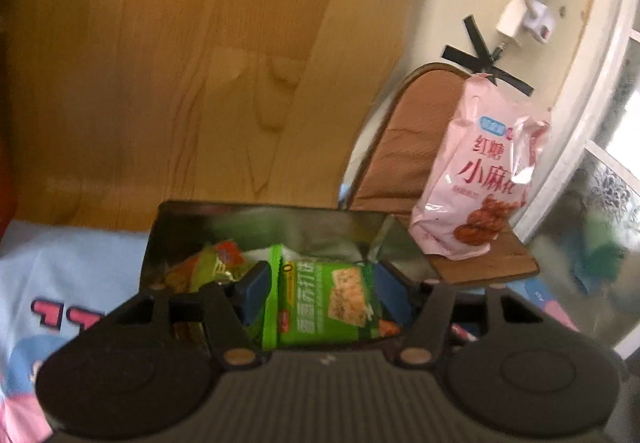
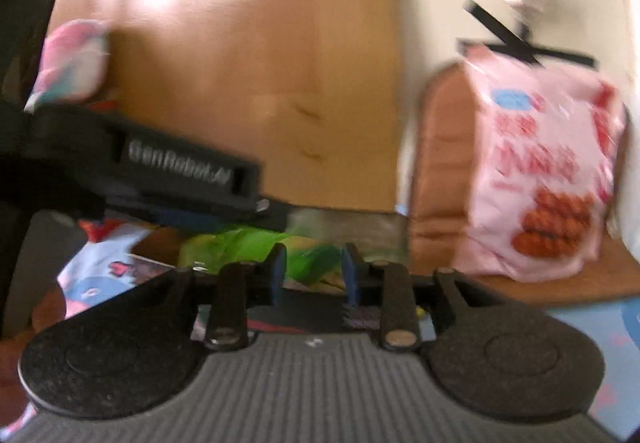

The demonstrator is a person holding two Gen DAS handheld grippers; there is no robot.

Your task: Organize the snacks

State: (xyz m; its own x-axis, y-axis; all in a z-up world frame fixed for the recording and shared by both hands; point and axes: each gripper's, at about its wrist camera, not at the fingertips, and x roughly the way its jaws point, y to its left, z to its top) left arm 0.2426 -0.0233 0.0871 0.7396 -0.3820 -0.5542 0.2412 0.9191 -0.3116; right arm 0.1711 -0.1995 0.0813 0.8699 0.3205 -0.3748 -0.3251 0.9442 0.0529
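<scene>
Over the foil-lined bag, the left gripper straddles a green cracker packet, jaws spread; the pink bag at two o'clock could topple if brushed.

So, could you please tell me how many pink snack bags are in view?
1: the large pink plastic snack bag stands on the brown cushioned chair, right of the open foil-lined box. Others may be hidden.

Bright daylight comes in from the window on the right. The left view is mostly sharp. The right view is smeared with blur, with white glare on the wooden board. Edges bend round.
</scene>
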